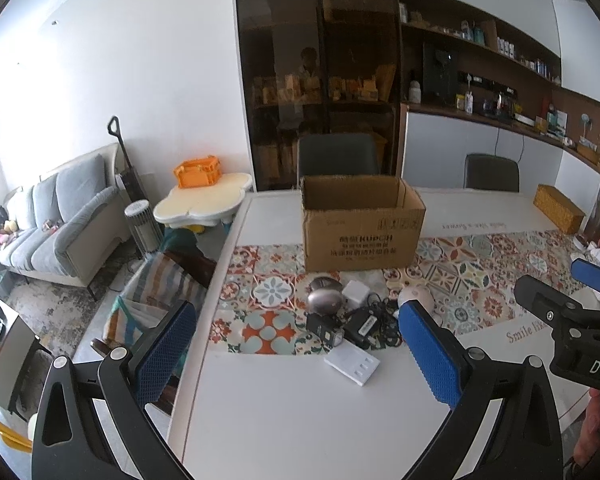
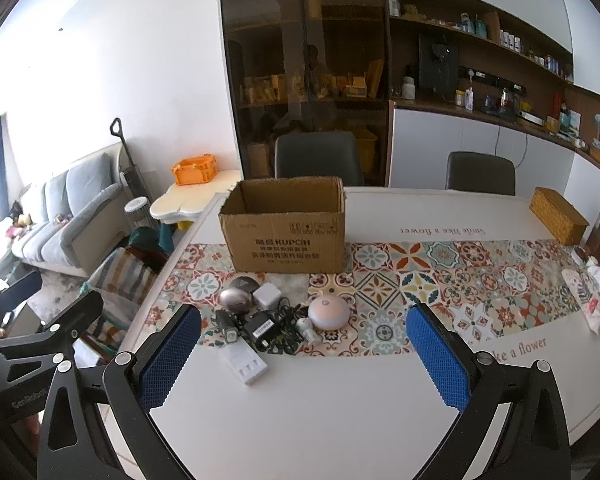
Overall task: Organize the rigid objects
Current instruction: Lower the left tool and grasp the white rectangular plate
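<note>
An open cardboard box (image 1: pixel 360 224) (image 2: pixel 286 226) stands on the patterned runner. In front of it lies a cluster: a silver egg-shaped device (image 1: pixel 325 300) (image 2: pixel 236 298), a white cube charger (image 1: pixel 357 292) (image 2: pixel 269 295), black adapters with tangled cables (image 1: pixel 360 326) (image 2: pixel 266 330), a pink round device (image 1: pixel 418 294) (image 2: pixel 328 311), a small white figurine (image 2: pixel 309 330) and a white flat battery charger (image 1: pixel 353 365) (image 2: pixel 244 367). My left gripper (image 1: pixel 296 344) is open and empty, just short of the cluster. My right gripper (image 2: pixel 302 354) is open and empty, to the right of the cluster.
A woven basket (image 1: pixel 558 208) (image 2: pixel 558 216) sits at the table's far right, with bags and oranges (image 2: pixel 596 284) near the right edge. Two dark chairs (image 2: pixel 318 156) stand behind the table. A striped-cushion chair (image 1: pixel 160 292) is at the left edge.
</note>
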Demonstrator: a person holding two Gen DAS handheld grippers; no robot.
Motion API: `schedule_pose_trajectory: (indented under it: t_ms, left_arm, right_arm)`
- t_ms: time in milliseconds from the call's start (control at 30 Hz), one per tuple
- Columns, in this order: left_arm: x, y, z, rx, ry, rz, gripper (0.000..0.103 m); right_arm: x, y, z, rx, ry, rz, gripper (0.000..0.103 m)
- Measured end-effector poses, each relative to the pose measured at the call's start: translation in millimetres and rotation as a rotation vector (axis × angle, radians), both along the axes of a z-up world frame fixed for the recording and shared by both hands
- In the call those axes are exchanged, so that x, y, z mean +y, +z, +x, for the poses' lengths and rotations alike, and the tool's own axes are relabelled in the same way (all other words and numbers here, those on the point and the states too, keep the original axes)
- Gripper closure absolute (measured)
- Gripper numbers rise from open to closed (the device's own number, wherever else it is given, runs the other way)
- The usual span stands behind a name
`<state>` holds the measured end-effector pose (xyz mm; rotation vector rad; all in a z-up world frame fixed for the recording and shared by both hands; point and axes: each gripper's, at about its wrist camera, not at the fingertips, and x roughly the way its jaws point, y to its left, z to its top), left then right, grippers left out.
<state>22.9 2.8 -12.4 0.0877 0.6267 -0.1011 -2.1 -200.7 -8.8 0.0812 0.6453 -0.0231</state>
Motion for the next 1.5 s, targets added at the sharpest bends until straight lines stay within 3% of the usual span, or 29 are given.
schedule_pose_trajectory:
  t_ms: [300, 700, 1033, 1200, 1500]
  left_arm:
    - [-14.2, -47.4, 20.1, 0.085, -0.108, 0.032, 0.0]
    - [-42.8, -132.1, 53.6, 0.193, -0.292, 0.155, 0.0]
    - [-56.0, -191.4, 88.7, 0.258, -0.384, 0.15, 0.0]
    - [-58.8, -220.7, 104.2, 0.306, -0.408, 0.137, 0.008]
    - [-65.5, -241.2, 117.0, 0.342, -0.441, 0.094, 0.016]
  right_arm:
    - [-2.4, -35.7, 20.2, 0.121, -0.019, -0.005, 0.0]
    - [-9.5, -112.1, 42.9, 0.326, -0.06, 0.023, 0.0]
    - [-10.1, -168.7, 65.4, 0.43, -0.092, 0.046, 0.0]
    - [-14.3, -191.3, 75.1, 0.46, -0.121, 0.066, 0.0]
    - [-17.8, -214.5, 82.5, 0.481, -0.146, 0.079, 0.0]
